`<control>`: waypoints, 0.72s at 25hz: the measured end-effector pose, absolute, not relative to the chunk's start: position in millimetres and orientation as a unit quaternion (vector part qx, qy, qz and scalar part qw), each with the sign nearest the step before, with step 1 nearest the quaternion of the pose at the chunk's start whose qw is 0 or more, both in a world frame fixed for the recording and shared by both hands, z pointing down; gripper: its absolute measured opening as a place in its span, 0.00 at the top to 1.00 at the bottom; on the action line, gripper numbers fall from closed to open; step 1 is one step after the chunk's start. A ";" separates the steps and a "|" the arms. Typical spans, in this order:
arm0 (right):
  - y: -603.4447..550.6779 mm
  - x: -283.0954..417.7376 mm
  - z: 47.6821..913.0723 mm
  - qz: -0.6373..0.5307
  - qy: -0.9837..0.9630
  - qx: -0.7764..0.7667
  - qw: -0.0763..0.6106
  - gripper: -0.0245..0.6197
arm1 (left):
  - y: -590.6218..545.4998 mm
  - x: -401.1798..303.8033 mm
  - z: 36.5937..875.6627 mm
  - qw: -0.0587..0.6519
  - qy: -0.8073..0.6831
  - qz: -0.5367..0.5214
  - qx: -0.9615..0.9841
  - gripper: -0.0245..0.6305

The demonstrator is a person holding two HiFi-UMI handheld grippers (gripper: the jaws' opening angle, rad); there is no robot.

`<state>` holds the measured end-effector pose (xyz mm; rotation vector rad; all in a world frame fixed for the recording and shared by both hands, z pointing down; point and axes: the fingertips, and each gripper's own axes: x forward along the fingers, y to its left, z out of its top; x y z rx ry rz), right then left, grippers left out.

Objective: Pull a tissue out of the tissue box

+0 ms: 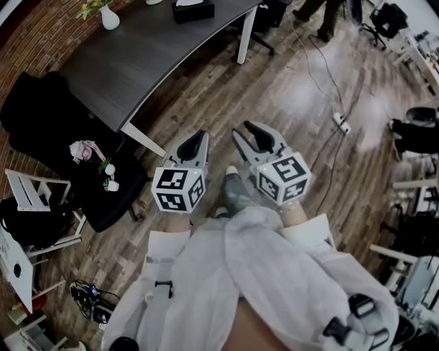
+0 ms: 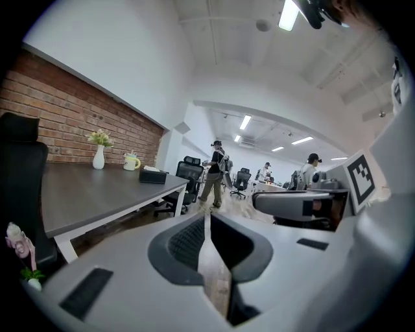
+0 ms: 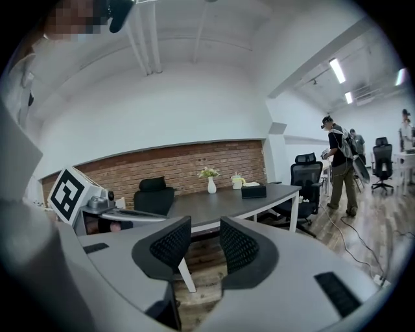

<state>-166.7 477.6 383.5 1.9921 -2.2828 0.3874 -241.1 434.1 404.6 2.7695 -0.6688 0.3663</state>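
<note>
The black tissue box [image 1: 193, 9] sits far off on the dark desk [image 1: 151, 48], near its far end; it also shows as the tissue box [image 2: 153, 176] and the tissue box [image 3: 253, 191] in both gripper views. My left gripper [image 1: 199, 138] hangs over the wood floor, short of the desk, its jaws shut with nothing between them; its tip [image 2: 207, 219] points along the desk's edge. Beside it my right gripper [image 1: 244, 130] stands open and empty, and its jaws [image 3: 204, 241] face the desk and the brick wall.
A white vase [image 1: 108, 17] and a mug [image 3: 237, 182] stand on the desk by the box. A black office chair [image 1: 41, 116], a low dark stand [image 1: 103, 185] and a white folding chair [image 1: 27, 192] are at left. A power strip [image 1: 341, 122] and cable lie on the floor. A person [image 2: 214, 172] stands far off.
</note>
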 end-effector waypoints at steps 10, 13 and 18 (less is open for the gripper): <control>372.3 -85.5 375.0 0.126 -0.756 0.640 0.050 0.78 | 328.4 -169.8 385.3 0.125 -0.269 0.121 0.947 0.85; 347.4 -59.6 370.1 0.122 -0.762 0.634 0.055 0.78 | 303.4 -144.7 379.5 0.121 -0.278 0.120 0.945 0.81; 315.8 -26.4 366.0 0.120 -0.774 0.620 0.049 0.78 | 275.3 -112.3 380.0 0.120 -0.286 0.127 0.942 0.78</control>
